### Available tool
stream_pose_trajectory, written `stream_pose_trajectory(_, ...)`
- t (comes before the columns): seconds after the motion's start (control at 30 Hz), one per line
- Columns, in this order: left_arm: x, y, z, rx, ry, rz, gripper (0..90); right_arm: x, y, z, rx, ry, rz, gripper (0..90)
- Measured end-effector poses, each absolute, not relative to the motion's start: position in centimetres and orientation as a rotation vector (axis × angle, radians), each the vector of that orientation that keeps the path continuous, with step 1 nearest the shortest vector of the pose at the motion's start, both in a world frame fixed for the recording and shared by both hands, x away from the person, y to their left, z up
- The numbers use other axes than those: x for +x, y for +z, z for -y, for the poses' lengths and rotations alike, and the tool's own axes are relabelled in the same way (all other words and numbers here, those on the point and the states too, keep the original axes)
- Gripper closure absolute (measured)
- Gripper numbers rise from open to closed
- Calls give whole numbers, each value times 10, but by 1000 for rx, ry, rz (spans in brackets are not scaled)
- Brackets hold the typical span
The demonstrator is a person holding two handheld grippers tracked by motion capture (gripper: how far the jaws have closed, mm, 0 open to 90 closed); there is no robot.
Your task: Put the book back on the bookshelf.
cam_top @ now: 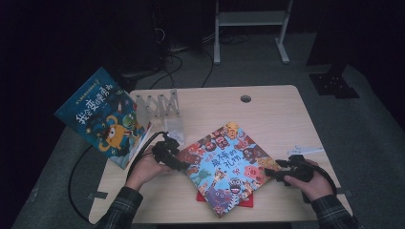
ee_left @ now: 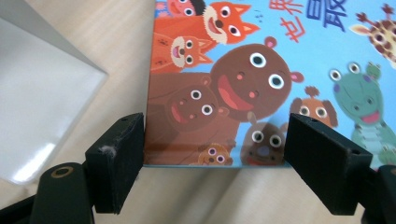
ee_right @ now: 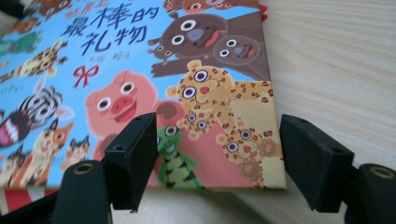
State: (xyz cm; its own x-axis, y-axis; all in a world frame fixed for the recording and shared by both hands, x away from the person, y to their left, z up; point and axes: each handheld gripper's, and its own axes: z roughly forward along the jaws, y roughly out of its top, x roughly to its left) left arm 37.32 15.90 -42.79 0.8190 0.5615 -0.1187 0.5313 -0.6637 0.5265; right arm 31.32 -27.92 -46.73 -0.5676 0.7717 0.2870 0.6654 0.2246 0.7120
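Animal picture book (cam_top: 227,164), both claws open, empty

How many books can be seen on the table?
3. The animal-cover book lies flat in the middle, between the two grippers. A red book lies under it, mostly hidden. A blue book leans at the table's left edge. More may be hidden.

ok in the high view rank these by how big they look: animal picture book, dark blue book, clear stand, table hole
1. animal picture book
2. dark blue book, close to it in size and propped at a tilt, so unsure
3. clear stand
4. table hole
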Motion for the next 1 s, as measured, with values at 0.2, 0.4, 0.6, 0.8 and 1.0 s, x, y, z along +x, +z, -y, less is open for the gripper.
stream_pose_trajectory(0.2, 365, -428, -163, 2410, 77, -802, 215, 320, -467, 279, 1407, 1257, -2348, 278)
stream_pose_trajectory(0.4, 373, -423, -173, 2320, 93, -848, 378, 306, -461, 290, 1407, 1196, -2320, 386)
stream_pose_trajectory(0.6, 387, -421, -175, 2327, 203, -939, 690, 290, -457, 297, 1444, 1068, -2306, 545)
stream_pose_trajectory(0.8, 394, -432, -171, 2382, 178, -983, 834, 289, -459, 296, 1472, 1060, -2339, 673)
stream_pose_trajectory(1.0, 389, -432, -169, 2394, 111, -954, 840, 296, -459, 295, 1450, 1079, -2336, 681)
